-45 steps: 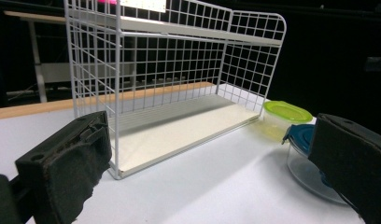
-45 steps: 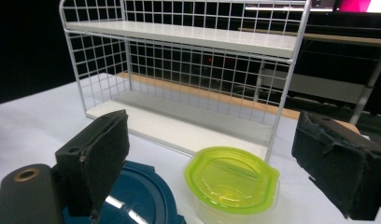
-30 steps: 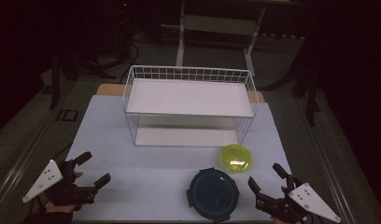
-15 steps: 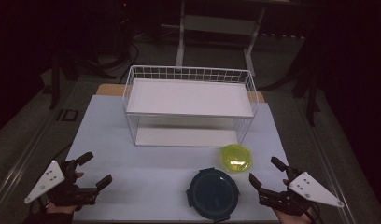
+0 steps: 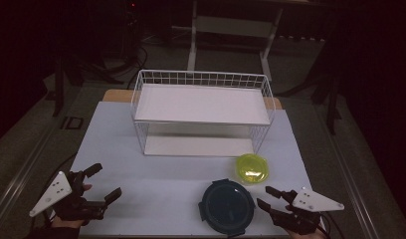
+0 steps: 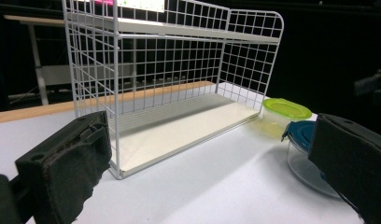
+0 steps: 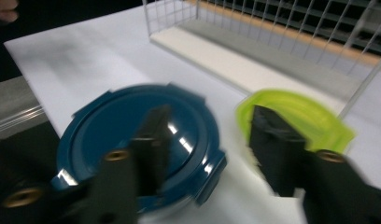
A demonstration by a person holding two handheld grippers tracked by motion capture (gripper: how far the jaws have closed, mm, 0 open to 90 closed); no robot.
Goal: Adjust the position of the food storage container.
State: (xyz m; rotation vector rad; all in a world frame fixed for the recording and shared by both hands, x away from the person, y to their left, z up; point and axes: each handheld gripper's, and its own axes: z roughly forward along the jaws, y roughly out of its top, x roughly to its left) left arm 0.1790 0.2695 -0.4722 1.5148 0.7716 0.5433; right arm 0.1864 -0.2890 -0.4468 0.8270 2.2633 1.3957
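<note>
A round container with a dark blue lid (image 5: 227, 206) sits near the table's front edge, with a smaller one with a yellow-green lid (image 5: 252, 168) just behind and to its right. My right gripper (image 5: 263, 195) lies low just right of the blue lid, pointing left at it. Its jaws have just been closing and stand half apart with nothing gripped. In the right gripper view, the blue lid (image 7: 118, 126) and green lid (image 7: 305, 116) lie beyond the right gripper (image 7: 209, 121). My left gripper (image 5: 107, 180) rests wide open at the front left.
A white two-tier wire rack (image 5: 201, 104) stands at the back middle of the white table (image 5: 156, 184), both shelves bare. In the left gripper view the rack (image 6: 170, 70) is straight ahead, with the green-lidded container (image 6: 286, 109) and blue-lidded container (image 6: 300, 135) to its right.
The right gripper's jaws have narrowed from wide apart to about half, and it has shifted slightly and dipped beside the blue lid. The left gripper has stayed put.
</note>
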